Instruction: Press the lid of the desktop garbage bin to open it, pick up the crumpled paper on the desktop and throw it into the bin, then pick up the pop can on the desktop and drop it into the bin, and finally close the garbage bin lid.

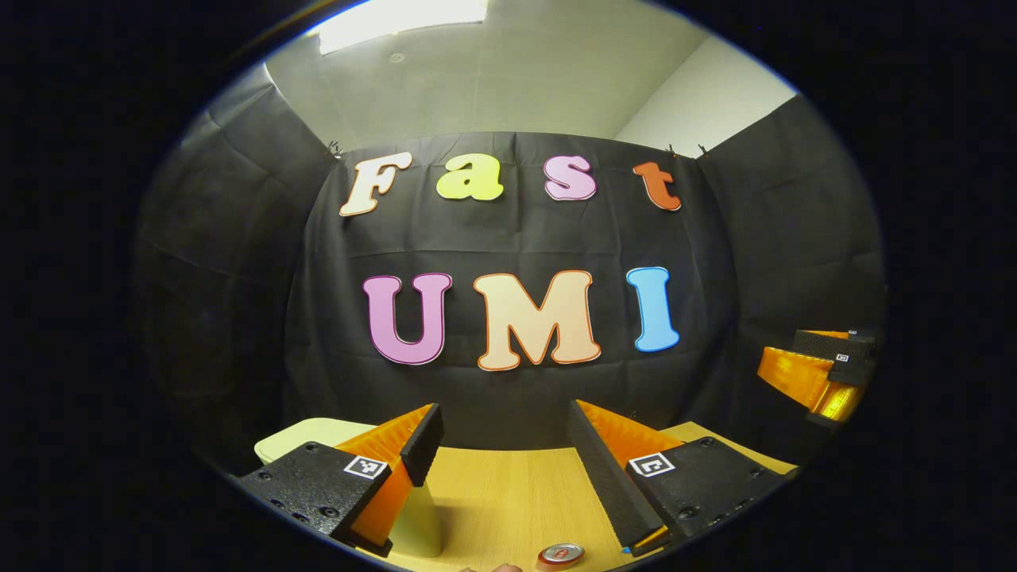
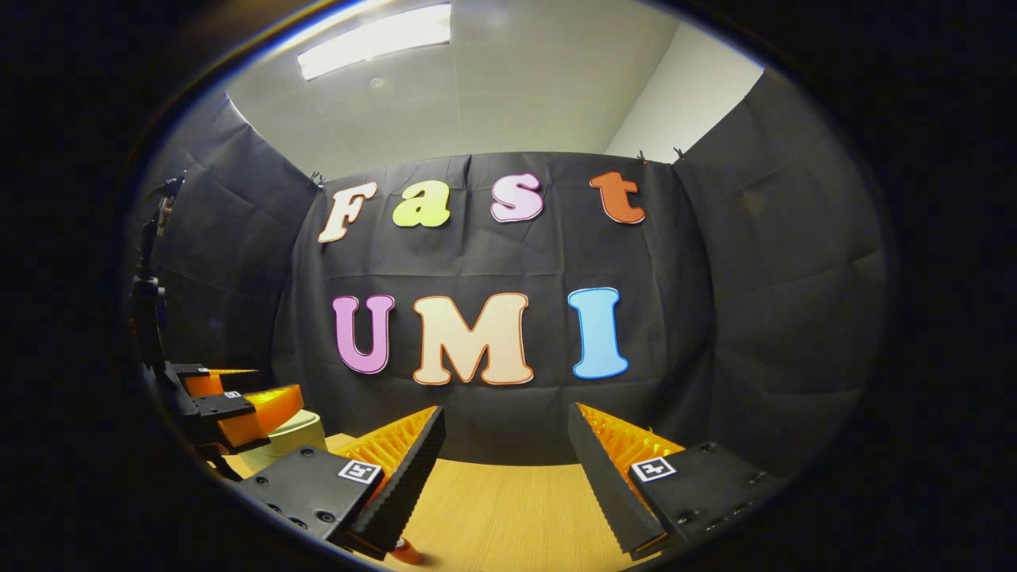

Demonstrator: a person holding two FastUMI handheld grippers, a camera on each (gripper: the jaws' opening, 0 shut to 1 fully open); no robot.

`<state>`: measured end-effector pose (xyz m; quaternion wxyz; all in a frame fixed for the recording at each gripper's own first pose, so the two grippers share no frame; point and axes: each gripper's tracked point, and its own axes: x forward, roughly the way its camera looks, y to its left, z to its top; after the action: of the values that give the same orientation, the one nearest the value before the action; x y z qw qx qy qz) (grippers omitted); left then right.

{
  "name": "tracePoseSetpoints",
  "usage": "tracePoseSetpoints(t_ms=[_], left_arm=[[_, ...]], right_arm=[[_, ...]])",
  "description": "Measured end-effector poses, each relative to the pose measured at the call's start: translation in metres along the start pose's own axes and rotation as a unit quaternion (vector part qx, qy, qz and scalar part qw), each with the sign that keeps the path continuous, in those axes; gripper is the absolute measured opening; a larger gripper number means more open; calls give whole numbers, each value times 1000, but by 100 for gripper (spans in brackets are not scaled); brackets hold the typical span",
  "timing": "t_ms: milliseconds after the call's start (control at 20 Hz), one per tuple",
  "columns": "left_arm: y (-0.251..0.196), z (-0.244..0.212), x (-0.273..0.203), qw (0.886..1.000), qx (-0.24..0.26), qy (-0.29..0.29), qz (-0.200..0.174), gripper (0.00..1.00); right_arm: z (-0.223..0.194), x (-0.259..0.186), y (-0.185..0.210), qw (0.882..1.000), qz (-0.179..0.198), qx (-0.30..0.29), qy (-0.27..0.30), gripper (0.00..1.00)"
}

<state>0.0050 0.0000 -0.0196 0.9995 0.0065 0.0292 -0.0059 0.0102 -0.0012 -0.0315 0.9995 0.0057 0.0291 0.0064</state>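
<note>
Risk lies in the first press: both claws hover above the counter [image 1: 508,492] with the bin lid apparently still down. The left claw [image 1: 505,453] has its jaws wide and holds nothing; the garbage bin [image 1: 314,441] sits just behind its left finger, partly hidden. The right claw [image 2: 505,453] is wide and empty too. The pop can [image 1: 561,554] stands at the near edge below the left claw. A careless descent could knock it over. I can't make out the crumpled paper.
</note>
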Motion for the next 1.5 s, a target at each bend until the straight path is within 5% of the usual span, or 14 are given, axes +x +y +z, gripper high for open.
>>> tracePoseSetpoints(t_ms=[350, 450, 1000, 1500], left_arm=[[6, 5, 4, 1000, 8, -6, 8, 94], [9, 4, 3, 1000, 6, -5, 11, 87], [53, -2, -5, 999, -1, 5, 48, 1], [130, -30, -11, 994, -5, 32, 105, 0]], right_arm=[[-5, 4, 1, 1000, 6, -6, 6, 98], [-5, 4, 3, 1000, 10, -7, 6, 98], [-5, 7, 35, 999, 33, -9, 2, 99], [-15, 8, 73, 999, 37, -8, 11, 99]])
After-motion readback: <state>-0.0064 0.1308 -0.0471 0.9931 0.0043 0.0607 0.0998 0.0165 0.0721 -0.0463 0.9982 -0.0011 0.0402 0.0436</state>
